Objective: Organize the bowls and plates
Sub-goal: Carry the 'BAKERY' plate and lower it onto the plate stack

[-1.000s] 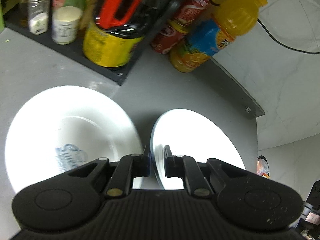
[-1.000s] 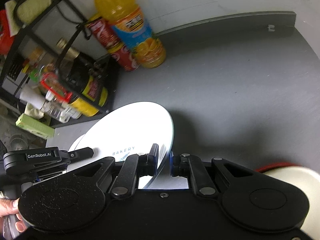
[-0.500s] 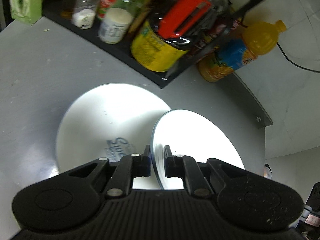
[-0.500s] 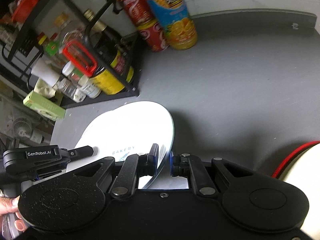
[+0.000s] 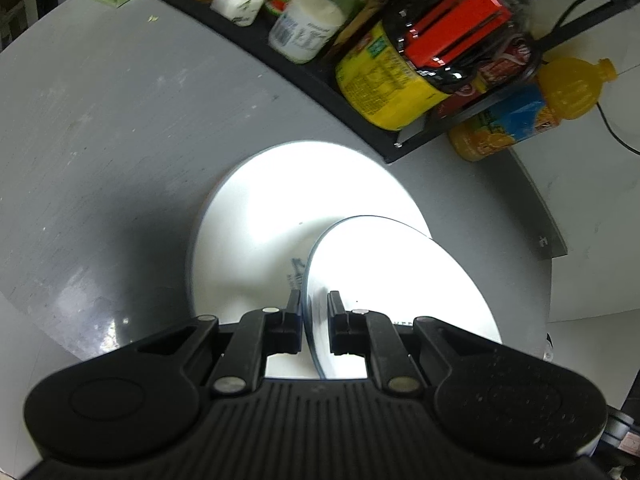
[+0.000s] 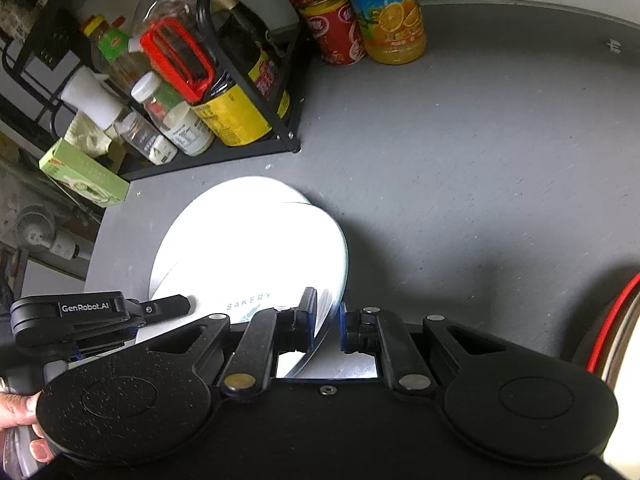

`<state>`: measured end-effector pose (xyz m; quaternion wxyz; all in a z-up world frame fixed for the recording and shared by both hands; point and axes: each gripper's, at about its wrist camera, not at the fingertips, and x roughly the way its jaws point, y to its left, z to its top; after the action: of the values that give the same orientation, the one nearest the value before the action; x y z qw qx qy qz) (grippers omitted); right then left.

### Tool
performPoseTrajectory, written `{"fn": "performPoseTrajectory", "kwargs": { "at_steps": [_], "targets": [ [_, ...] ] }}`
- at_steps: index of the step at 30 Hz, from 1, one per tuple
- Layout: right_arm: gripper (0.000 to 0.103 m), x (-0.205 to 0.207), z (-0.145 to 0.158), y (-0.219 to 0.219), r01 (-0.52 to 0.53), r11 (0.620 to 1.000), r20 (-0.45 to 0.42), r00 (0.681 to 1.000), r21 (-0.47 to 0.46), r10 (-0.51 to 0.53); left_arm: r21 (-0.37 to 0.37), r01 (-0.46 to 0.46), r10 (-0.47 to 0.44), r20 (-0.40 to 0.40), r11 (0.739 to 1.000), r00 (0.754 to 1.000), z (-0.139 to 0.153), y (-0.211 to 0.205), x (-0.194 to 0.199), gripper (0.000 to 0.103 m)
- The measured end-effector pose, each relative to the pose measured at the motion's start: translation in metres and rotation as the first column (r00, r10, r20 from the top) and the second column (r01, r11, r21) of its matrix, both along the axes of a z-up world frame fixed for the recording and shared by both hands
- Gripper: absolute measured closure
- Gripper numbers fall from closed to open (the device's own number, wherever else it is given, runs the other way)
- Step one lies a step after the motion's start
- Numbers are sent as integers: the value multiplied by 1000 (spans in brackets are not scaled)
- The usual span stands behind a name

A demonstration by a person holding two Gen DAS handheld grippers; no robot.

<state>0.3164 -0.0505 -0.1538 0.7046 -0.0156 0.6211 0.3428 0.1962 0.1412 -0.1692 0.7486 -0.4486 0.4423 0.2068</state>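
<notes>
Two-handed hold on one plate above a grey table (image 6: 460, 168). The left hand-held gripper (image 5: 314, 322) and the right hand-held gripper (image 6: 328, 326) each have their jaws narrowed onto the near rim of a small white plate (image 5: 400, 280), lettered "BAKERY" in the right wrist view and held tilted. It overlaps a larger white plate (image 5: 288, 208) lying flat on the table; whether the two touch cannot be told. Toward the table's far edge stands a black wire rack (image 6: 280, 136) carrying a yellow-labelled dark bottle (image 6: 236, 116) with a red handle (image 6: 180, 60), a white-capped jar (image 6: 180, 120) and a small shaker (image 6: 148, 140); its near corner lies close to the far rim of the larger plate. A green carton (image 6: 86, 174) sits at the table's left edge. Beside the rack, against the far wall, stand two stacked red cans (image 6: 332, 16) and an orange juice bottle (image 6: 388, 12). The right half of the table is bare up to a red-rimmed object (image 6: 612, 320) at the right frame edge. Fingers (image 6: 20, 412) of a hand show at lower left.
</notes>
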Motion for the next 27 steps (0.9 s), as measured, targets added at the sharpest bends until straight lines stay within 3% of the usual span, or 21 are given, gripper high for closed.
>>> {"fn": "performPoseTrajectory", "kwargs": {
  "at_steps": [22, 27],
  "targets": [
    [94, -11, -11, 18, -35, 996, 56, 998, -77, 40, 34, 0, 2, -65, 999, 998, -24, -1, 5, 89],
    [95, -14, -14, 23, -41, 996, 62, 997, -76, 46, 57, 19, -12, -122, 998, 992, -21, 2, 10, 88]
  ]
}}
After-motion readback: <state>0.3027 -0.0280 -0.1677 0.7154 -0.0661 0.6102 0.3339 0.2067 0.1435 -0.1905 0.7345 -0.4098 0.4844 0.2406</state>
